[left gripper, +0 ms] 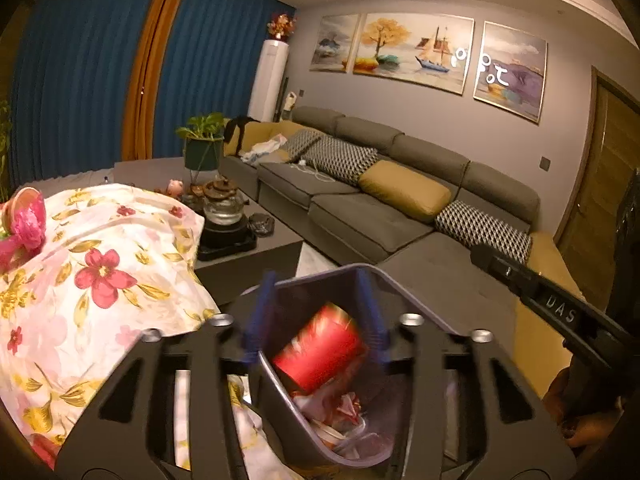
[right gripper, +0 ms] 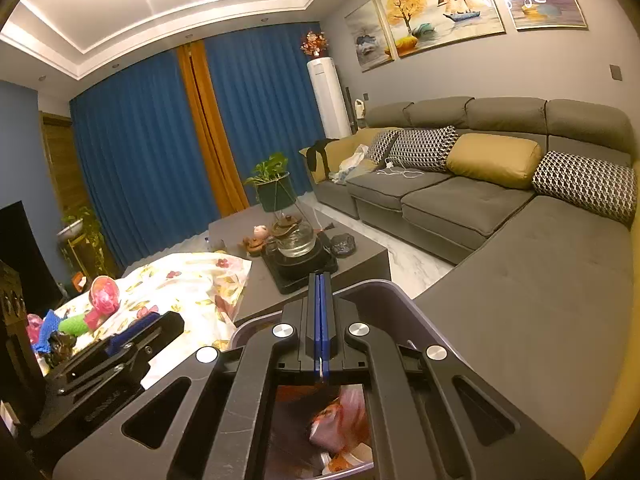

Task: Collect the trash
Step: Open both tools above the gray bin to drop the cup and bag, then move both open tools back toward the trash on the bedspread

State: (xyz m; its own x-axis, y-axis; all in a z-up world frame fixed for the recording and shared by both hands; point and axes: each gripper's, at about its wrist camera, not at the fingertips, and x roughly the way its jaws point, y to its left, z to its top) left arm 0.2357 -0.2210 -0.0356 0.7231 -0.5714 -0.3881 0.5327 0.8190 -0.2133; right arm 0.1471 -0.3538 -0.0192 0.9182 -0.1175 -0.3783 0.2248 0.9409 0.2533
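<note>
Currently, the left hand-held gripper [left gripper: 316, 316] is hovering over a grey trash bin [left gripper: 404, 288] with its blue-padded fingers [left gripper: 260, 312] spread apart, gripping nothing. A red can [left gripper: 320, 346] is showing blurred between the fingers, inside the bin's opening; whether it is resting on the other trash cannot be told. Crumpled wrappers [left gripper: 348, 404] are lying below it in the bin.

The right hand-held gripper [right gripper: 322, 312] is sitting above the same trash bin [right gripper: 384, 292] with its blue pads [right gripper: 322, 320] pressed together and nothing visible between them. Red and white trash [right gripper: 336, 420] is showing through the frame at 6 o'clock.

A floral cloth [left gripper: 92, 264] is lying at 9 o'clock of the bin in the left wrist view, touching the bin's side. A table [left gripper: 256, 256] carrying a glass teapot [left gripper: 224, 204] is standing at 11 o'clock, and a grey sofa [left gripper: 400, 188] is extending toward 2 o'clock.
</note>
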